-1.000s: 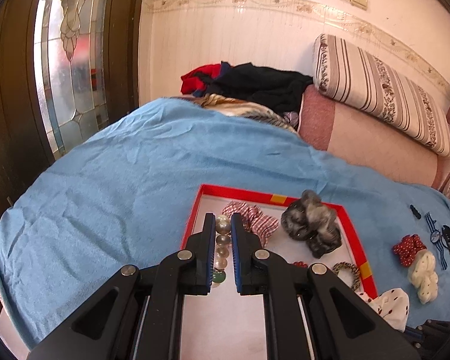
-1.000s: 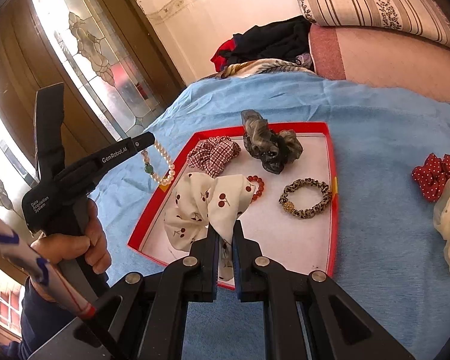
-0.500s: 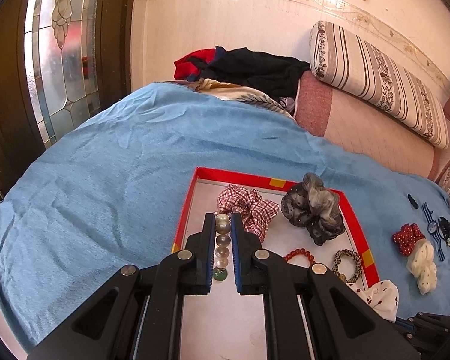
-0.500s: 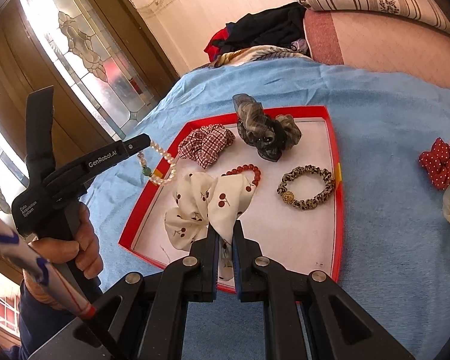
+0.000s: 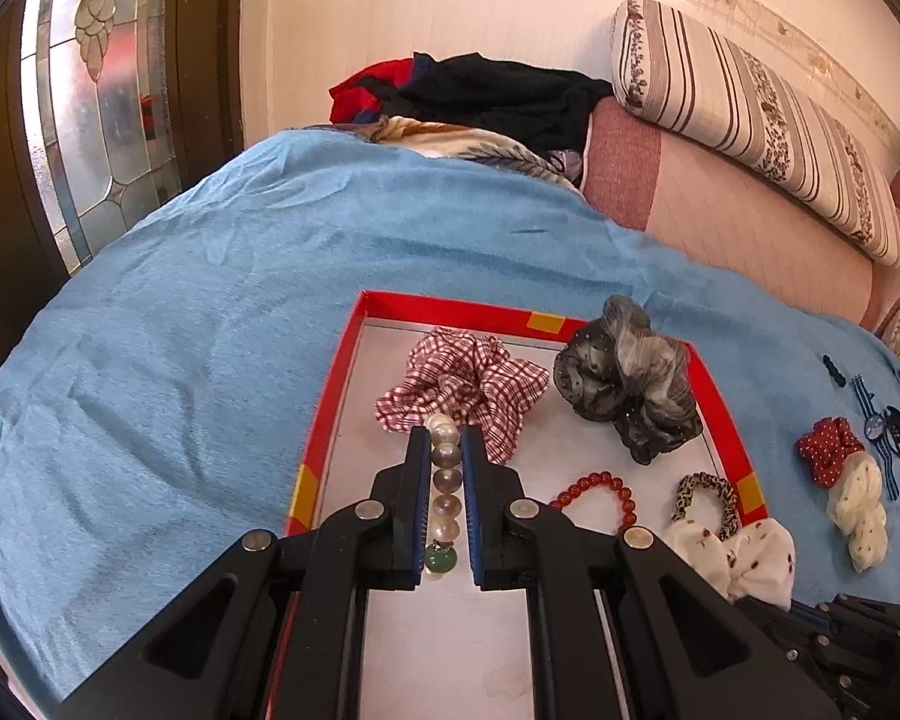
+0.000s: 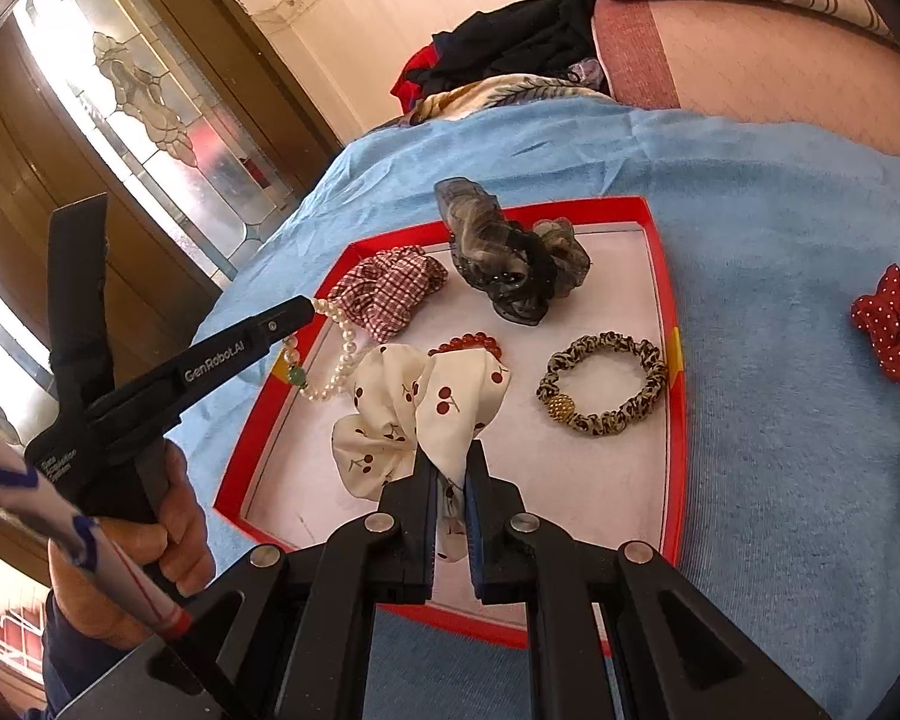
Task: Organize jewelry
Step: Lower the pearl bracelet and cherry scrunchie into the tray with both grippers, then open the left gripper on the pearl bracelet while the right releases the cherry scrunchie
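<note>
1. On the blue blanket [image 5: 198,312] lies the red tray [image 6: 666,324].
2. Over the tray, the right gripper [image 6: 450,468] is clamped on a cherry-print scrunchie [image 6: 426,402].
3. At the tray's left edge, the left gripper [image 5: 446,450] pinches a pearl bracelet [image 5: 444,480] hanging above the floor of the tray.

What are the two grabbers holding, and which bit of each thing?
The left hand-held gripper pinches the pearl bracelet along its beads near the green one. The right hand-held gripper grips the cherry-print scrunchie by one fabric edge.
</note>
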Motion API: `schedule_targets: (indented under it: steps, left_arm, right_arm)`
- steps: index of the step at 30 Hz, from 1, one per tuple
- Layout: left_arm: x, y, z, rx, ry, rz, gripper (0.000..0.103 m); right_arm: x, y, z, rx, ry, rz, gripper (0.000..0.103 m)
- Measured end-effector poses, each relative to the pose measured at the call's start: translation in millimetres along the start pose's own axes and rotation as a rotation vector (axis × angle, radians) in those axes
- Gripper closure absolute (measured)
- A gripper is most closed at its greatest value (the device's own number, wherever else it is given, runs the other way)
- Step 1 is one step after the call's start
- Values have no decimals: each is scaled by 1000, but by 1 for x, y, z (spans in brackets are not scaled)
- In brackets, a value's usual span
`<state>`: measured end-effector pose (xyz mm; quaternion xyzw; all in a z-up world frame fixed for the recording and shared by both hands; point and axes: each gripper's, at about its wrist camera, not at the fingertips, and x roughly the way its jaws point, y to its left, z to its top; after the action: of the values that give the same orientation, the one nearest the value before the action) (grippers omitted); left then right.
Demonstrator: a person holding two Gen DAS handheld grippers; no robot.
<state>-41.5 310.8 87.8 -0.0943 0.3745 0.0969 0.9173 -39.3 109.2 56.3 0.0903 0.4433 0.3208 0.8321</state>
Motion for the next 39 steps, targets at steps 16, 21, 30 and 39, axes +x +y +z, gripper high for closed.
schedule_targets:
  steps: [16, 21, 30, 39]
  left_arm:
    - [18, -12, -5, 27, 47, 3, 93]
    - [22, -14, -7, 34, 56, 3, 93]
    - [22, -16, -7, 37, 55, 5, 93]
    - [25, -19, -7, 49, 55, 19, 93]
  right_arm:
    - [13, -13, -1, 40, 32, -13, 91]
    - [15, -18, -1, 54, 37, -15, 91]
    - [16, -21, -1, 63, 37, -16, 91]
    - [20, -22, -1, 71, 38, -20, 91]
